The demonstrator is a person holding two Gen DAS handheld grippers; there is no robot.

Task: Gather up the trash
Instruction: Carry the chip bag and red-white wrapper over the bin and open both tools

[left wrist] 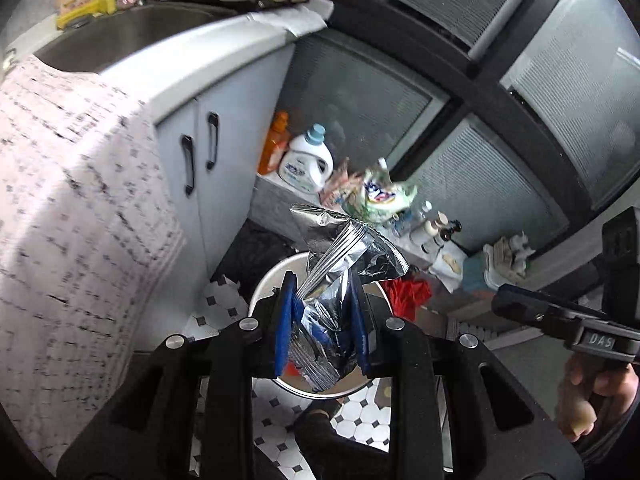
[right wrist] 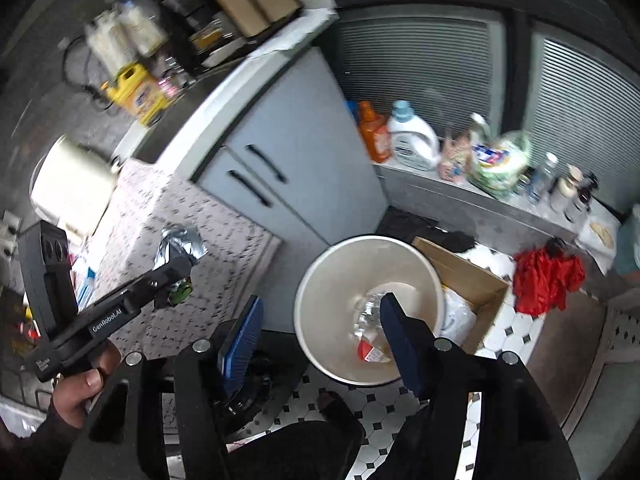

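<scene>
We've got the foil wrapper (left wrist: 340,280) clamped in our left gripper (left wrist: 322,320), pads squeezed on its lower half, crumpled top sticking up past the tips. Directly below and just ahead of that gripper sits the bin (left wrist: 264,280), so the wrapper hangs over the opening but isn't in yet. Our right gripper (right wrist: 316,344) is empty, fingers wide apart, w/ the bin (right wrist: 320,280) showing between and beyond them. Inside it, near the right fingertip, there's already a crushed plastic bottle (right wrist: 366,320) w/ a red label, so at least one piece is binned. Left to do, as we judge it: let go of the wrapper over the bin, then check the desk (right wrist: 200,216) to the right gripper's left for more scraps. A cardboard box (right wrist: 468,276) sits touching the bin's far side.
</scene>
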